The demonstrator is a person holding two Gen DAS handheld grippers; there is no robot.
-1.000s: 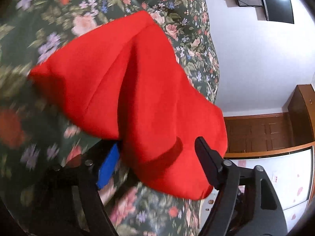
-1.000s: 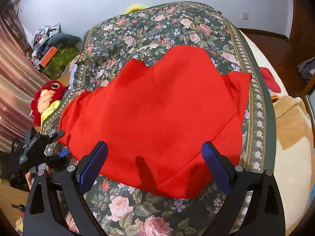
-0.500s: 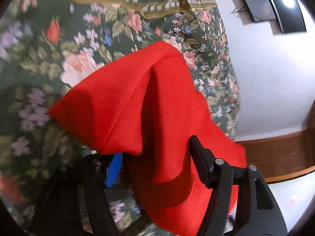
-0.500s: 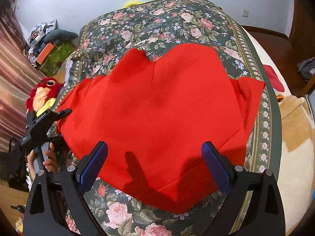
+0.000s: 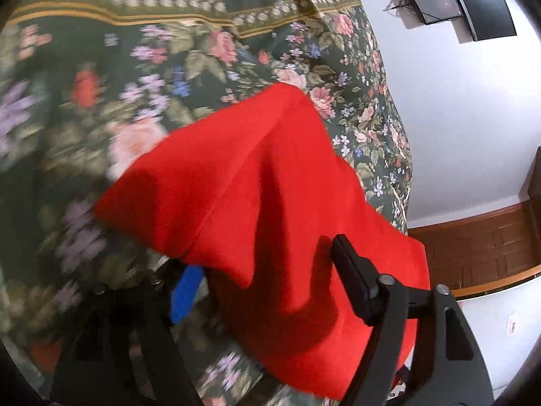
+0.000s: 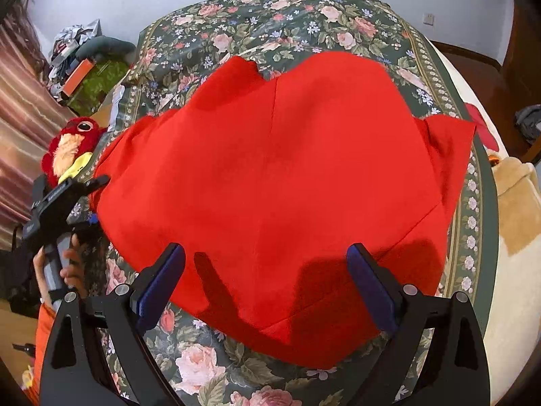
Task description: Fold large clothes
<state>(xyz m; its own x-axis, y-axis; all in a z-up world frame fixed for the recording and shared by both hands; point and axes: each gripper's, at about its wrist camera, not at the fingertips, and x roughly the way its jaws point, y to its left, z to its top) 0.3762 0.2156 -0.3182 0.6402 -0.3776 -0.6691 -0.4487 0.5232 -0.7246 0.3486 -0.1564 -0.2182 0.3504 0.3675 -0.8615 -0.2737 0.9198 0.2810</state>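
At left, the left gripper (image 6: 89, 199), jaws just widened and loose around a sleeve, meets the red garment (image 6: 280, 186) spread on the floral bedspread (image 6: 287, 13), long axis sleeve to sleeve, collar far; the right gripper (image 6: 267, 280) hovers open above its hem.

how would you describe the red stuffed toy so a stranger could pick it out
Start at the bed with the dark floral bedspread and the red garment. Off its left edge, beside the curtain, sits the plush toy: fuzzy, with a round eye and yellow patch.
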